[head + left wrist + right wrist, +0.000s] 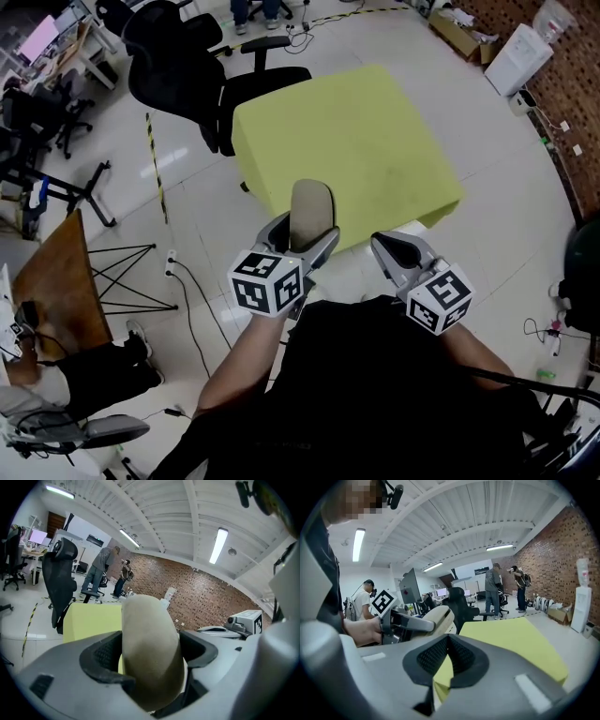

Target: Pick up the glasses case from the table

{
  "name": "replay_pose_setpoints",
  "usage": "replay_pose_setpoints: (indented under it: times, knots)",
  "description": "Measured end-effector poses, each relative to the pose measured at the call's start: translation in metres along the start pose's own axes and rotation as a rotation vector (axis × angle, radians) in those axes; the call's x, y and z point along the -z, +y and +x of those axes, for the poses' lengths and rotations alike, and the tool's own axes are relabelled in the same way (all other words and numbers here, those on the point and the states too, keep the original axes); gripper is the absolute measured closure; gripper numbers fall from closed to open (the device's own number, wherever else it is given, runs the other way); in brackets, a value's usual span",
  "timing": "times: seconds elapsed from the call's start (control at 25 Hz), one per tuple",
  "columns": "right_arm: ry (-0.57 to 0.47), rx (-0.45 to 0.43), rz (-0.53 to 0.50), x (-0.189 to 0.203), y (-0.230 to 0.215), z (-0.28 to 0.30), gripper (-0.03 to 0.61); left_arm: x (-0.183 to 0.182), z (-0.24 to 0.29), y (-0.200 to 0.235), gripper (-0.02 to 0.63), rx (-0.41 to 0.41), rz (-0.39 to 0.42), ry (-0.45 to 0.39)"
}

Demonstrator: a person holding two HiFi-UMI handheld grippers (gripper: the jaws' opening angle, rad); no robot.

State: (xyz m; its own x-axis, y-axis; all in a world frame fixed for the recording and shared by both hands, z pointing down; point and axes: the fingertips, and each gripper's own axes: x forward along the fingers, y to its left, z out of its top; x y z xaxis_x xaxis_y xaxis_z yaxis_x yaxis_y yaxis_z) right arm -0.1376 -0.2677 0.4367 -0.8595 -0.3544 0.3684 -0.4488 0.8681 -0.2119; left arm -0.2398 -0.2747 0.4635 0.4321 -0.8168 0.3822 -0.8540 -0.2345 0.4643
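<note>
A pale tiled floor (pixel 506 234) fills most of the head view, with a brick wall (pixel 572 103) along its right side. On it stands 1 square table (pixel 375 141) under a yellow-green cover, its top bare. Behind its far left corner is a black office chair (pixel 178 66). A white water dispenser (pixel 520 56) stands against the wall, with a cardboard box (pixel 459 36) just beside it. In the left gripper view, 2 people (pixel 101 571) stand well beyond the table, near the brick wall.

Close to the wearer's dark-clothed body, at the near edge of the table, are the 2 hand-held grippers, each with a marker cube (pixel 267 283) at its rear.

The left gripper (pixel 305 236) is clamped on the glasses case (pixel 311 214), a beige oblong case with rounded ends. Its own view shows the 2 dark pads pressed against the case's sides, 1 on each side, gripping the lower part while the upper end juts out past the fingertips. The case is held up in the air, off the table top, with the table behind and below it; the right gripper view shows it (pixel 438 616) to the left of the cloth.

The right gripper (pixel 394 251) is just beside the left one, apart from the case. Its jaws are closed against each other with nothing between them.
</note>
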Motion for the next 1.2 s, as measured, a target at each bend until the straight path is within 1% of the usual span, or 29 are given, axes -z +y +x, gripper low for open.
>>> replay_pose_setpoints:
  times: [0.16, 0.28, 0.4, 0.48, 0.64, 0.76, 0.84, 1.0, 1.08, 1.2]
  knots:
    - [-0.021, -0.024, -0.029, -0.004, 0.001, -0.01, 0.575, -0.001, -0.016, -0.01, 0.227, -0.039, -0.008, -0.041]
    - [-0.038, -0.04, -0.044, -0.003, 0.0, -0.027, 0.575, 0.004, -0.021, -0.023, 0.227, -0.061, -0.013, -0.059]
    - [-0.062, -0.026, -0.05, -0.001, -0.01, -0.055, 0.576, 0.009, -0.018, -0.045, 0.227, -0.07, -0.017, -0.074]
    - [-0.078, -0.011, -0.037, 0.002, -0.022, -0.073, 0.576, 0.011, -0.013, -0.061, 0.227, -0.08, -0.019, -0.082]
    - [-0.106, -0.022, -0.009, 0.005, -0.036, -0.105, 0.577, 0.017, -0.01, -0.097, 0.227, -0.102, -0.008, -0.093]
    - [-0.111, -0.06, -0.011, 0.011, -0.034, -0.118, 0.577, 0.025, -0.014, -0.117, 0.227, -0.129, 0.015, -0.085]
    - [-0.108, -0.089, -0.008, 0.017, -0.031, -0.124, 0.577, 0.03, -0.019, -0.127, 0.227, -0.149, 0.015, -0.086]
    - [-0.114, -0.159, 0.009, 0.026, -0.022, -0.128, 0.577, 0.033, -0.032, -0.148, 0.227, -0.177, 0.02, -0.115]
    - [-0.118, -0.188, 0.017, 0.027, -0.015, -0.127, 0.577, 0.035, -0.037, -0.153, 0.229, -0.189, 0.032, -0.112]
    - [-0.126, -0.199, 0.014, 0.025, -0.005, -0.128, 0.577, 0.038, -0.045, -0.154, 0.229, -0.21, 0.062, -0.099]
